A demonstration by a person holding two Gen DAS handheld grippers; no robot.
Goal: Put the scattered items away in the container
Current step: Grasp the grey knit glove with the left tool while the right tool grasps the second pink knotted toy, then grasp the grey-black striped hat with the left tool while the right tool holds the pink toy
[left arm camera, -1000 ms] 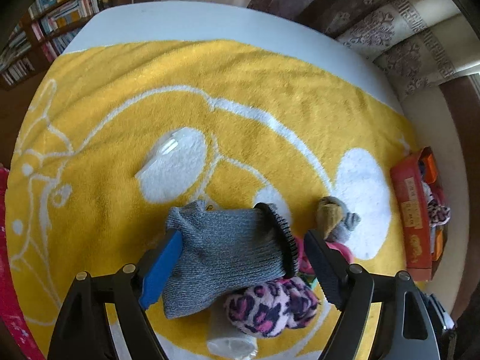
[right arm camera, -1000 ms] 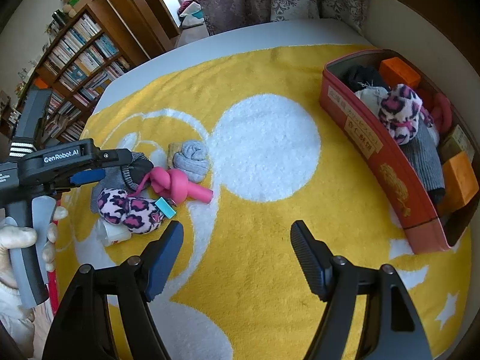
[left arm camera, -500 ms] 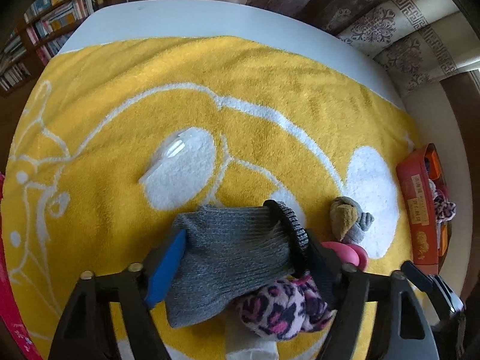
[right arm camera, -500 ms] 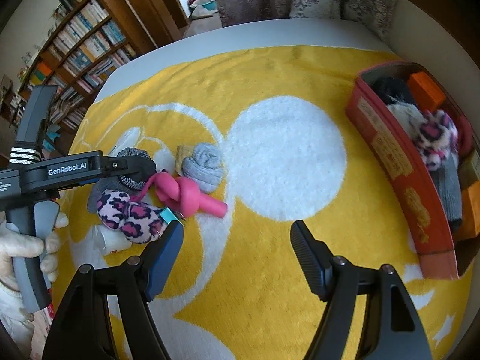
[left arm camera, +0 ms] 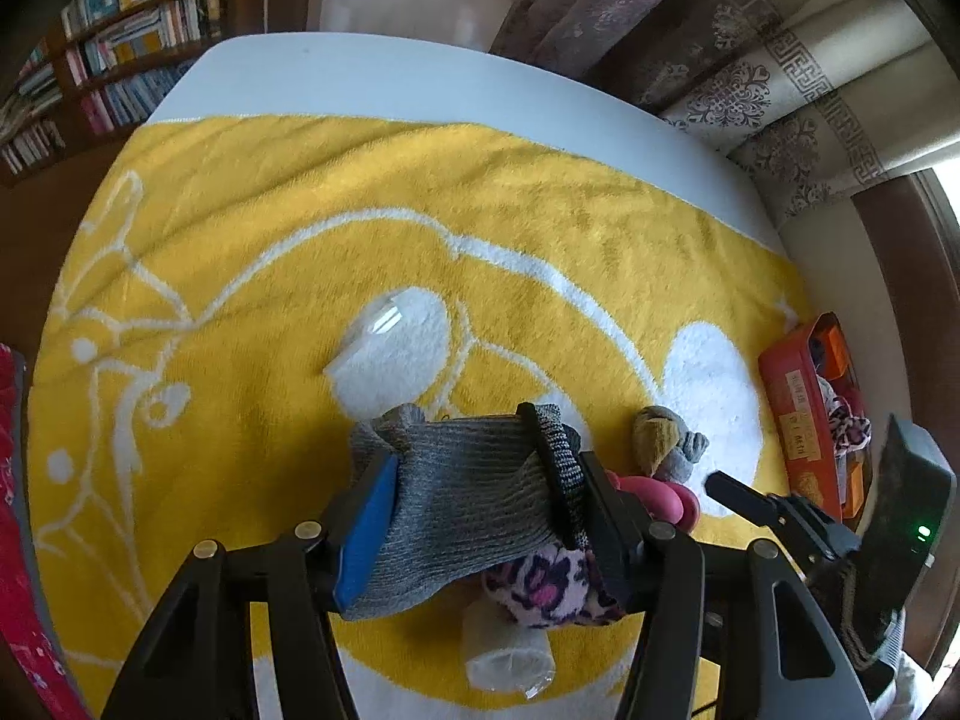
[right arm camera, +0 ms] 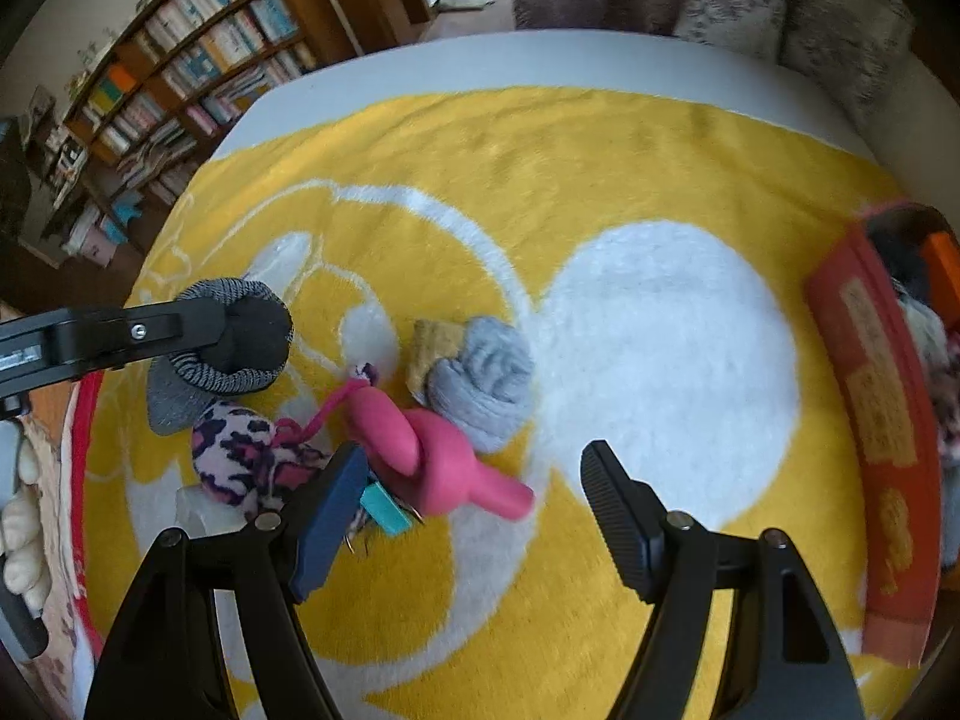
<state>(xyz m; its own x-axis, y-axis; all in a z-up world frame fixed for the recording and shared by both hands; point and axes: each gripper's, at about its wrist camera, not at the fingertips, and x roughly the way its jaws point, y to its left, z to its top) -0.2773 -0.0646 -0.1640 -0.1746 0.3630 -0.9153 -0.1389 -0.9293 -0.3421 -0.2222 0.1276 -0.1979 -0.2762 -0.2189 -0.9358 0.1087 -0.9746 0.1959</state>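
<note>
My left gripper [left arm camera: 480, 504] is shut on a grey knitted sock [left arm camera: 468, 498], lifted slightly off the yellow towel [left arm camera: 300, 210]; it also shows in the right wrist view [right arm camera: 222, 348]. My right gripper [right arm camera: 474, 498] is open, just above a knotted pink sock [right arm camera: 432, 456]. A leopard-print sock bundle [right arm camera: 246, 456], a light grey and tan sock roll [right arm camera: 480, 378] and a small teal tag [right arm camera: 384, 507] lie close by. The red box [right arm camera: 870, 420] with several items stands at the right edge.
A clear plastic cup [left arm camera: 510, 654] lies under the leopard bundle. A clear plastic piece [left arm camera: 372, 336] lies on the towel's white patch. Bookshelves [right arm camera: 180, 60] stand beyond the far left of the bed, curtains [left arm camera: 720, 60] at the back right.
My left gripper has closed on the grey sock and raised it a little. My right gripper has moved left from the red box to over the pink sock.
</note>
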